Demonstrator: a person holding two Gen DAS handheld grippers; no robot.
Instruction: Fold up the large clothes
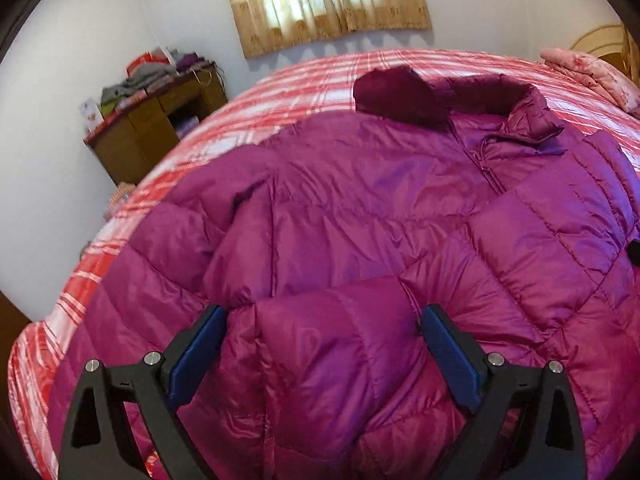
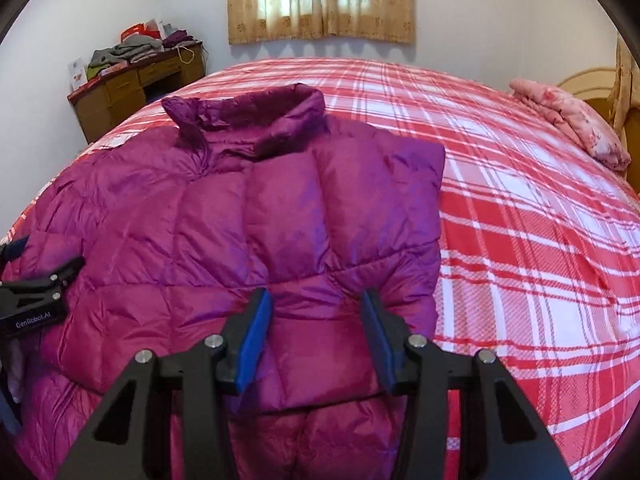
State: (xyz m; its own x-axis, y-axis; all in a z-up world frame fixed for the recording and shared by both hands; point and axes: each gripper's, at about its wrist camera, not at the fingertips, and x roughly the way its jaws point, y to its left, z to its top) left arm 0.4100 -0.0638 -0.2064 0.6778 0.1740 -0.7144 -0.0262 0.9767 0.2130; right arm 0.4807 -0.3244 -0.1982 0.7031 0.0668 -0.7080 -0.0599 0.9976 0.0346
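Right up close, the left gripper (image 1: 322, 316) has its jaws spread wide, a puffy fold of the magenta down jacket (image 1: 360, 208) bulging up between the blue pads (image 1: 196, 356) with nothing squeezed: open, clear of the fabric on the right side, though whether the left pad brushes the cloth is hard to call through this lens. Over on the other hand, the right gripper (image 2: 316, 300) stands with its jaws about half apart, straddling a quilted ridge of the jacket near its folded right edge; the blue pads (image 2: 256, 340) sit against the puffed fabric on both sides, yet the ridge does not look pinched, so call it open around the cloth rather than clamped. At the left edge of the right wrist view the left gripper shows again, black and lying over the jacket.

The jacket itself lies spread on the bed (image 2: 520, 208), covering the near left part of the red and white plaid cover, one side panel folded in over the body, zip running up the middle to the collar (image 2: 256, 116), which points toward the far edge of the bed. A darker plum piece (image 1: 396, 94) lies beside the collar. Further out, a pink floral bundle (image 2: 576, 128) sits at the far right corner of the bed. Beyond the far left corner, a wooden desk (image 2: 120, 92) carries stacked clothes (image 2: 128, 50), and a tan curtain (image 2: 320, 0) hangs on the back wall
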